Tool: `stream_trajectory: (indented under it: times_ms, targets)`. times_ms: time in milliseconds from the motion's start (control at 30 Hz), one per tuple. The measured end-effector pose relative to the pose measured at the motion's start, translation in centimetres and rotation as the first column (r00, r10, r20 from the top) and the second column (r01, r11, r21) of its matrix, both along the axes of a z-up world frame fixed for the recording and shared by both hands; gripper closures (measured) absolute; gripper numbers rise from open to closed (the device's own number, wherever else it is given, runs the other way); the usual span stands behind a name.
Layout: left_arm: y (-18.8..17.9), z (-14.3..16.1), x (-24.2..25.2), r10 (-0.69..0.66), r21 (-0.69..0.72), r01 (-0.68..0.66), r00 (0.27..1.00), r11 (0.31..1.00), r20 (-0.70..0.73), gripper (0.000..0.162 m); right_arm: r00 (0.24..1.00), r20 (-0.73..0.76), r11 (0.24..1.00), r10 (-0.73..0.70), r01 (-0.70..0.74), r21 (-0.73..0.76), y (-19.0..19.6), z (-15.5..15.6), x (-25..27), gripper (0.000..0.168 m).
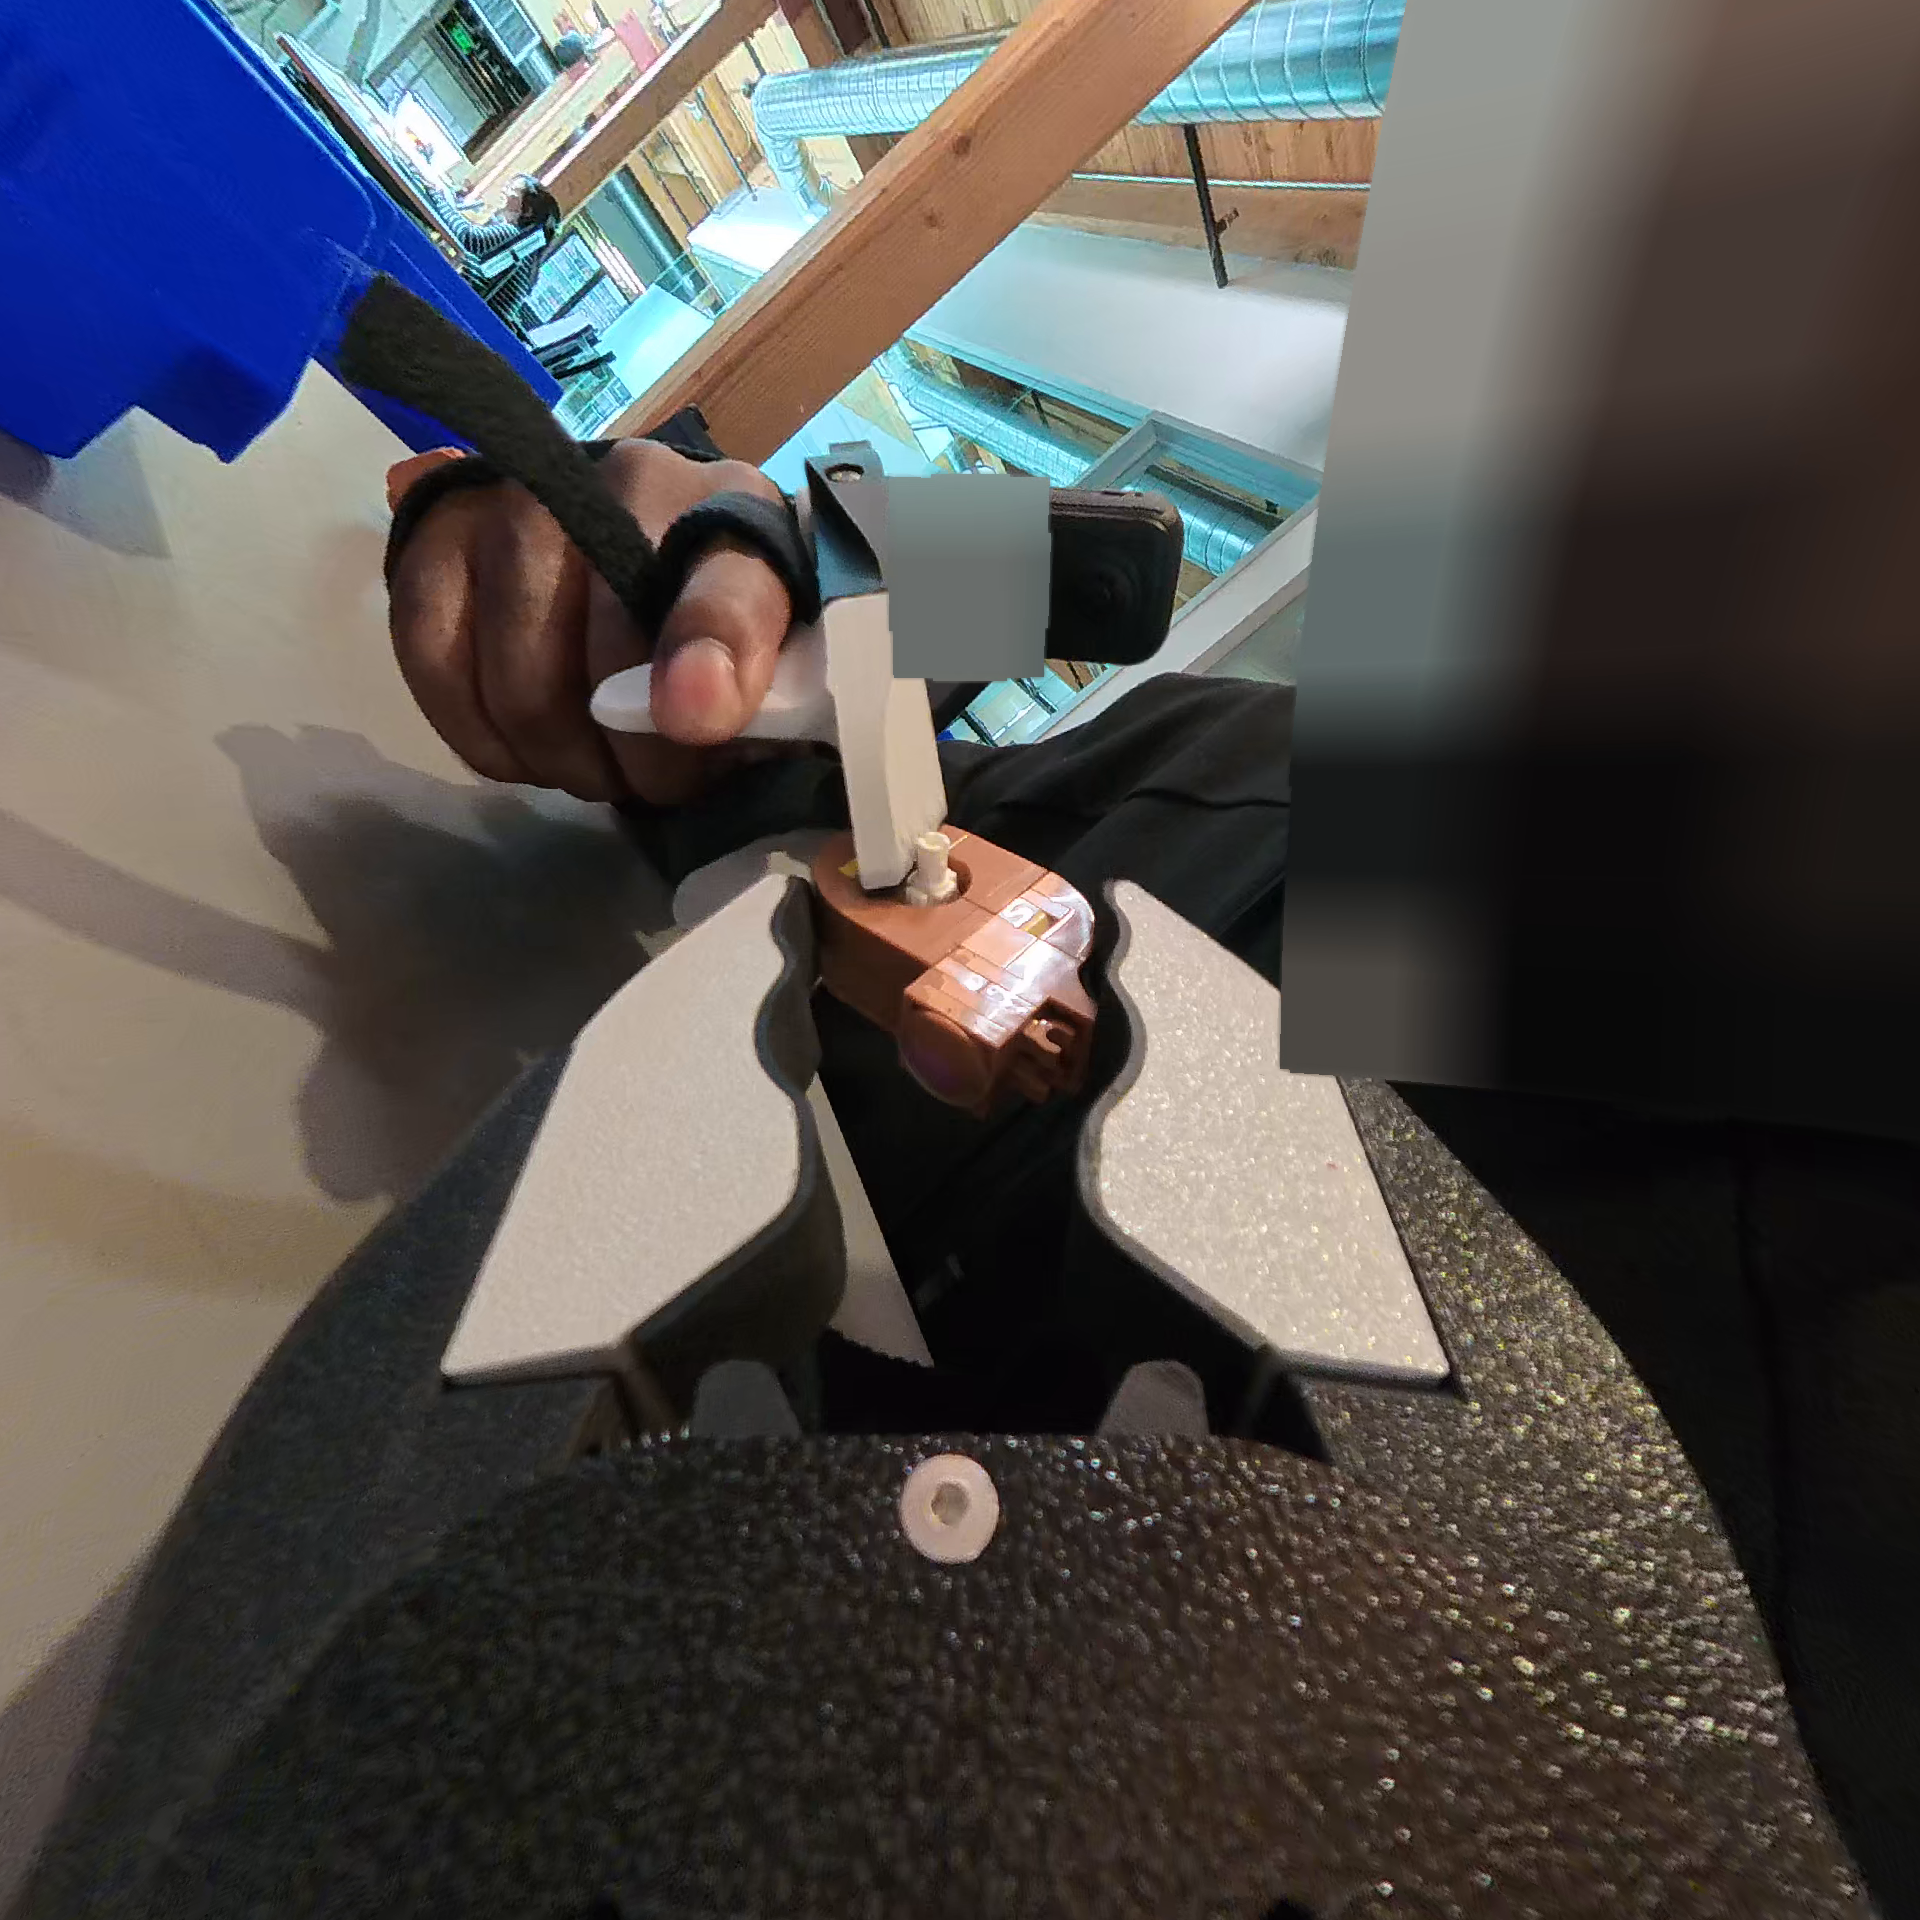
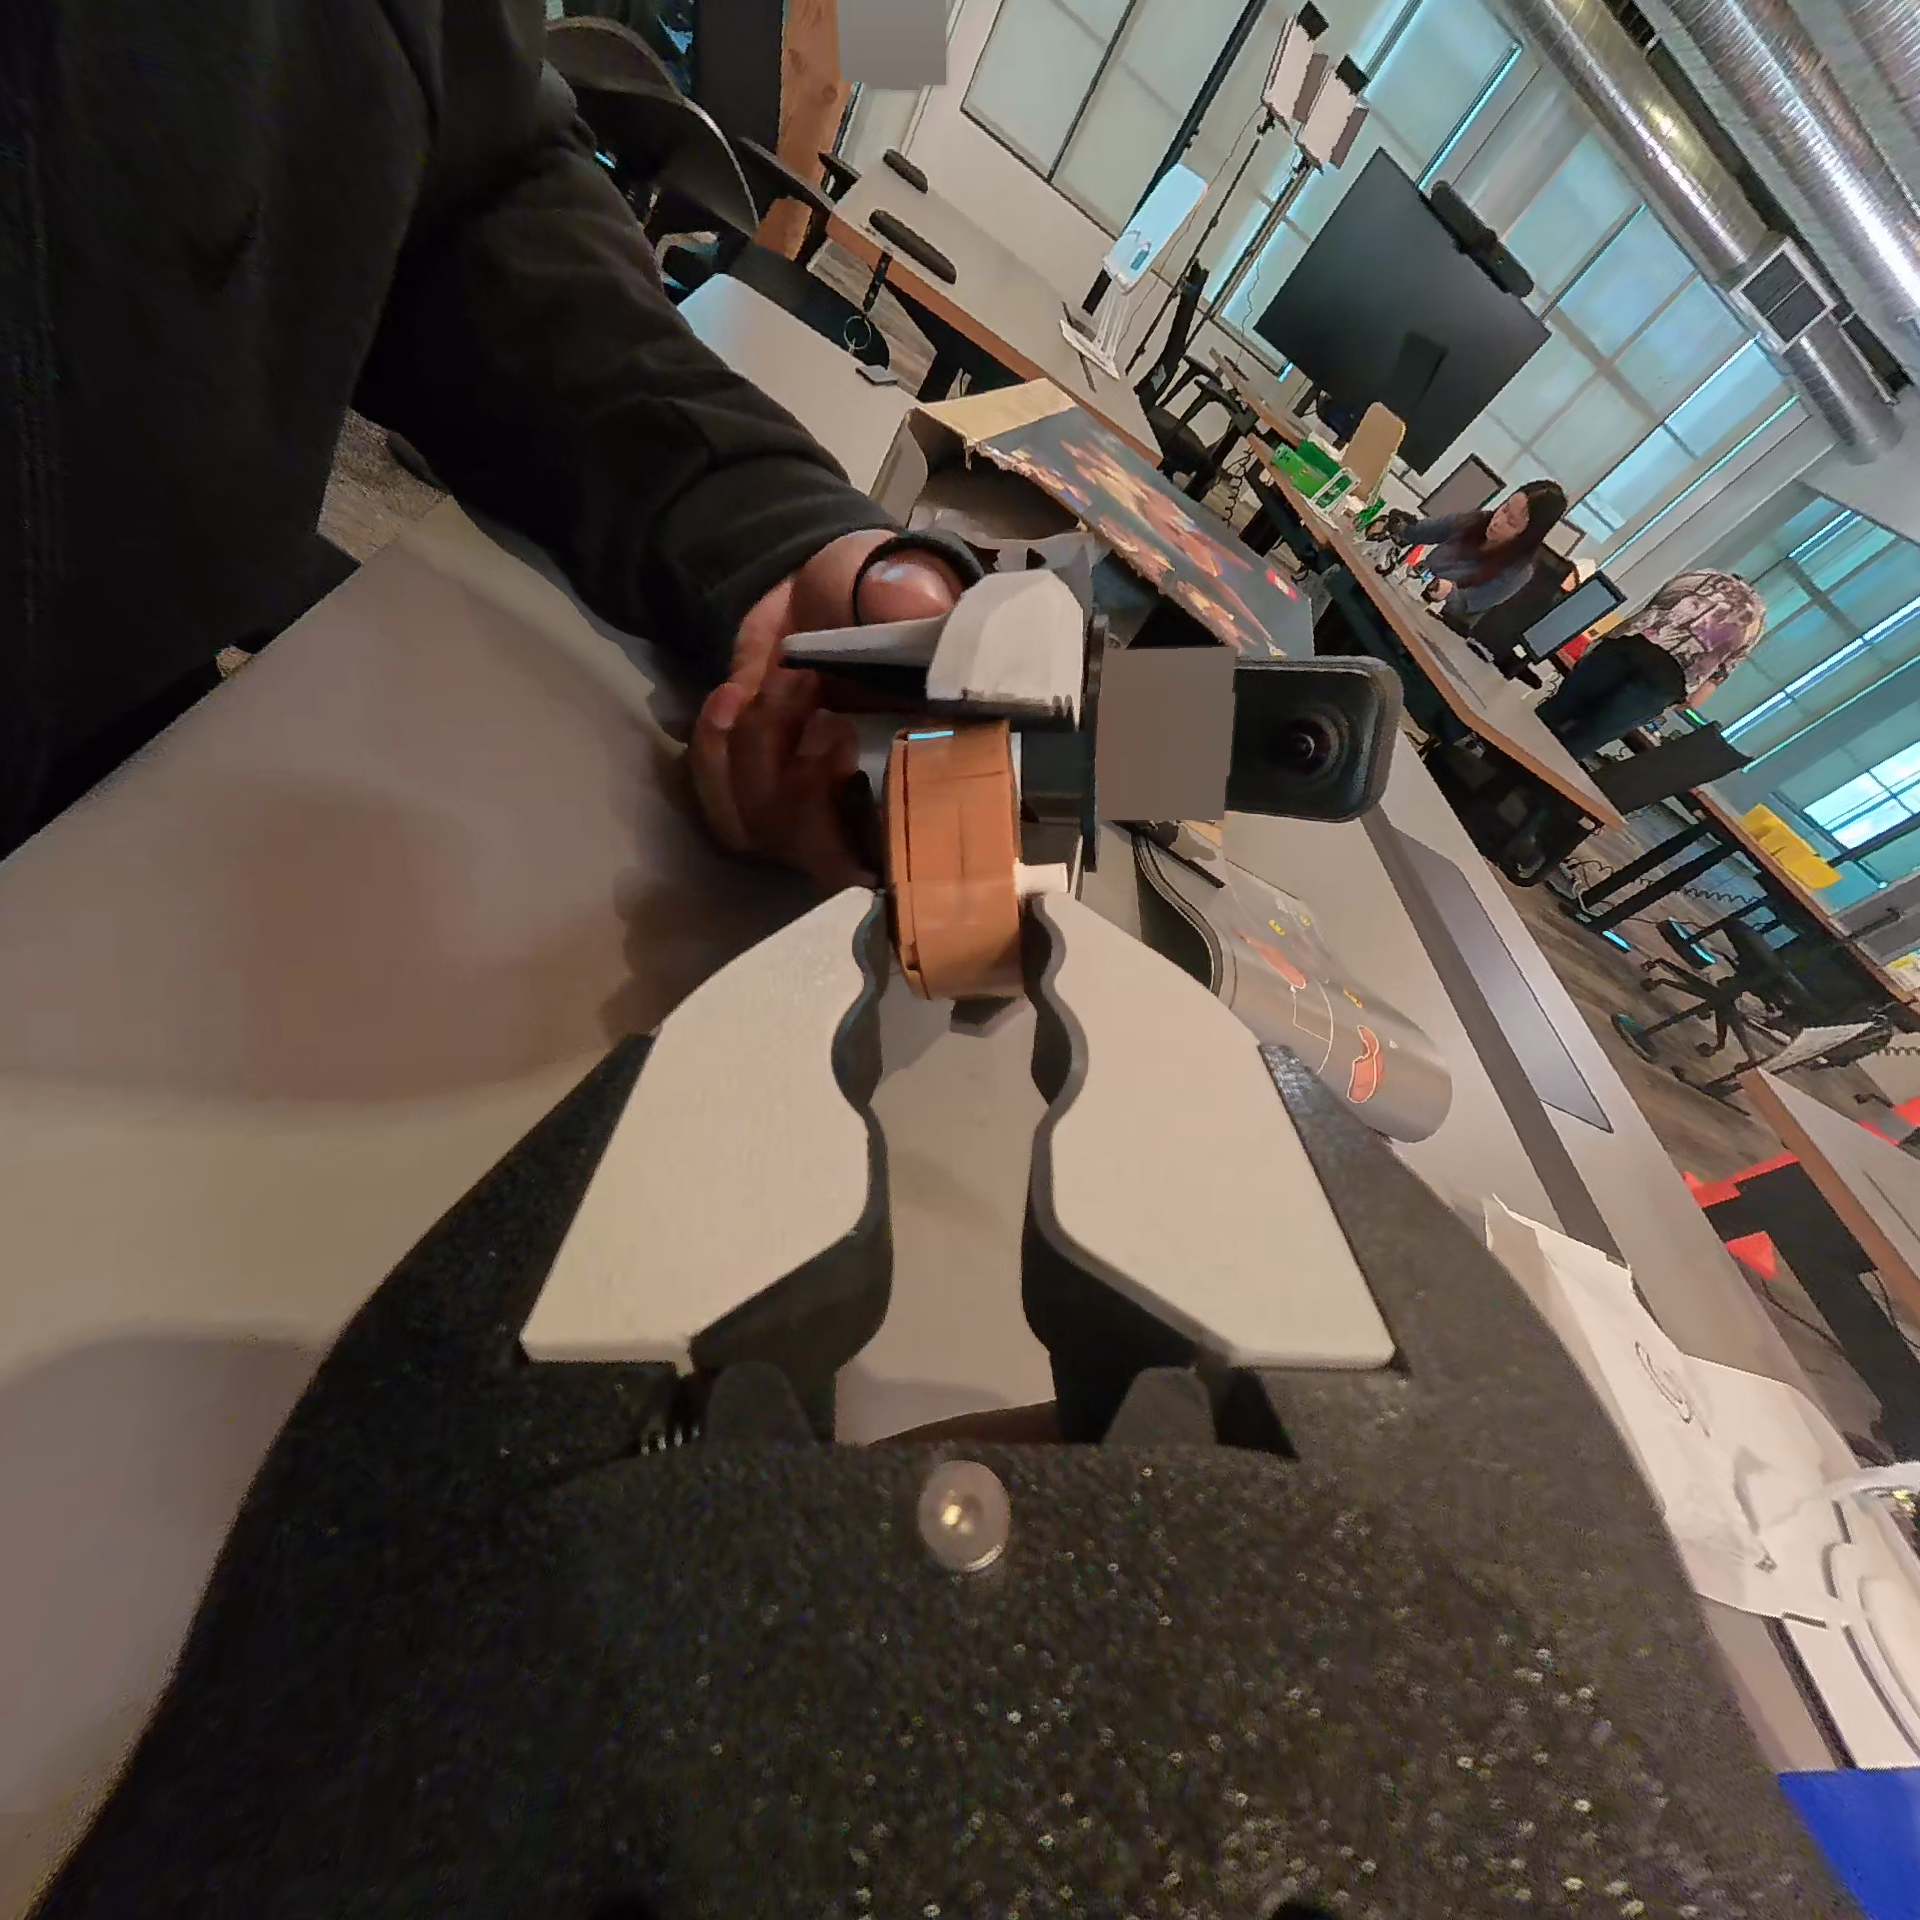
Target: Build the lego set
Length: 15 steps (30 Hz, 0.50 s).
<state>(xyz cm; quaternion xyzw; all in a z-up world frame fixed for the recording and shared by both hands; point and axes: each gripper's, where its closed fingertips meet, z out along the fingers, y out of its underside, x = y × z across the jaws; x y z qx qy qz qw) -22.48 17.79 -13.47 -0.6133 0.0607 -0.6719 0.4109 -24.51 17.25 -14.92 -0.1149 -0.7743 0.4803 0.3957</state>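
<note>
An open office is seen, where long wood-edged tables (image 2: 1475, 717) and black chairs (image 2: 1714, 966) are set beside tall windows (image 2: 1621, 239), a dark monitor (image 2: 1403, 312) is stood, silver ducts (image 2: 1704, 166) are hung overhead, and a timber beam (image 1: 914, 208) is crossed above.

The lego assembly (image 1: 961, 951) sits between both hand-held grippers' fingertips, above the table (image 2: 364, 831).

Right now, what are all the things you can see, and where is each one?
Brown brick lego assembly: one, brown, clamped by both grippers.
Small white peg: one, white, on the assembly.
Blue plastic bin: one, blue, upper left.
Torn cardboard box: one, dark printed, on the table behind.
Printed instruction booklet: one, grey, right.
Grey table: one.
Left gripper: grey fingers.
Right gripper: grey fingers.
</note>
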Motion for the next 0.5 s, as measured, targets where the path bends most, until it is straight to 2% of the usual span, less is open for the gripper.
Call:
stream_trajectory:
  times_ms: [267, 400, 500]
  targets:
    - [-0.2, -0.11, 0.45, 0.004, 0.025, -0.003, 0.999, 1.0, -0.046, 0.112, 1.0, -0.01, 0.999, 0.014, -0.013, 0.036, -0.14, -0.04, 0.33, 0.144]
    - [0.07, -0.44, 0.35, 0.046, 0.065, -0.038, 0.991, 0.997, -0.126, 0.112, 1.0, -0.014, 0.998, -0.012, 0.012, 0.057, 0.14, -0.29, 0.12, 0.142]
    - [0.27, -0.42, 0.12, 0.111, 0.147, -0.082, 0.973, 0.986, -0.203, 0.111, 0.998, -0.037, 0.997, -0.056, 0.058, 0.057, 0.42, -0.13, -0.31, 0.139]
